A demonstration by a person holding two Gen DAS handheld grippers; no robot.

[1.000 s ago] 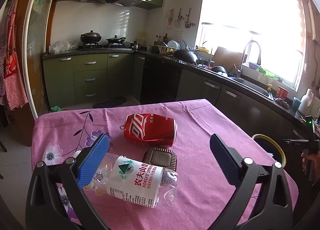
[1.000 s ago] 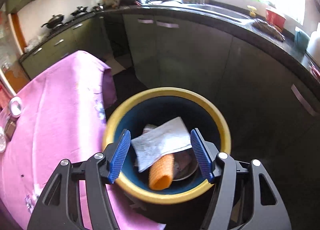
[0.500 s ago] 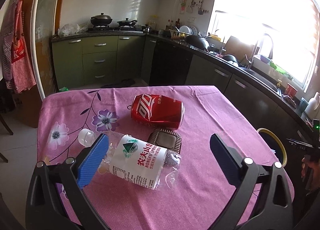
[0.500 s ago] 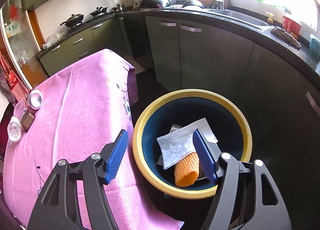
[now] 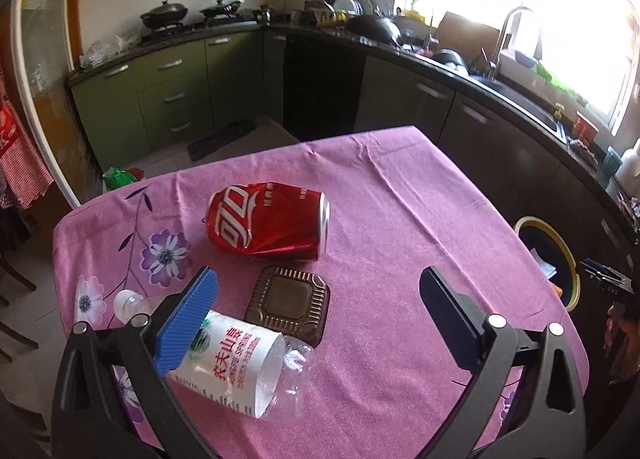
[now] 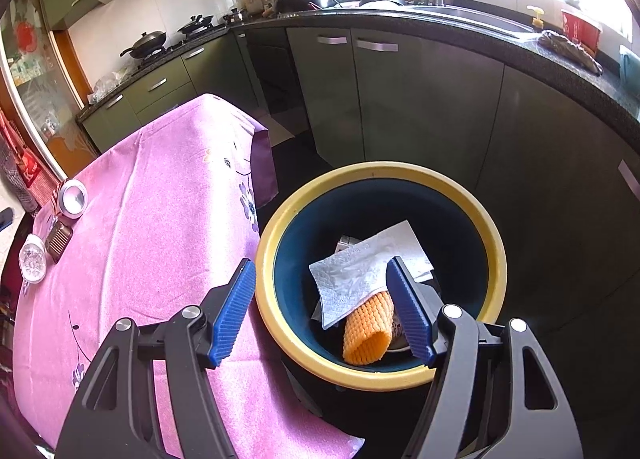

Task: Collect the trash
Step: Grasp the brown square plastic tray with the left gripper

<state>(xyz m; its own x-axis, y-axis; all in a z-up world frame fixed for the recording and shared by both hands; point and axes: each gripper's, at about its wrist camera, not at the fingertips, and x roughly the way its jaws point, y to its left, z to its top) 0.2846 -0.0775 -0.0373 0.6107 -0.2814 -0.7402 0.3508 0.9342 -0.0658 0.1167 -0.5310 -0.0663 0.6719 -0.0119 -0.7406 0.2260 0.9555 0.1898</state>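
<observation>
A crushed red can [image 5: 268, 219] lies on its side on the pink tablecloth [image 5: 400, 219]. In front of it sit a brown square plastic tray [image 5: 290, 303] and a clear plastic bottle [image 5: 236, 363] with a white label. My left gripper [image 5: 320, 283] hangs open above them, its left pad over the bottle's neck end. My right gripper [image 6: 320, 271] stands open over the yellow-rimmed bin [image 6: 380, 171], nothing between its pads. Inside the bin lie a white tissue [image 6: 360, 271] and an orange foam net [image 6: 368, 327].
The bin [image 5: 570, 259] stands on the floor off the table's right edge, close to dark lower cabinets [image 6: 440, 107]. A kitchen counter with a sink [image 5: 520, 99] runs behind. At the right edge a person's hand [image 5: 616, 327] shows.
The left gripper has swung across the table, so the can, tray and bottle sit more centred and the bottle now lies under its left pad. The right gripper has tilted up slightly over the bin.
</observation>
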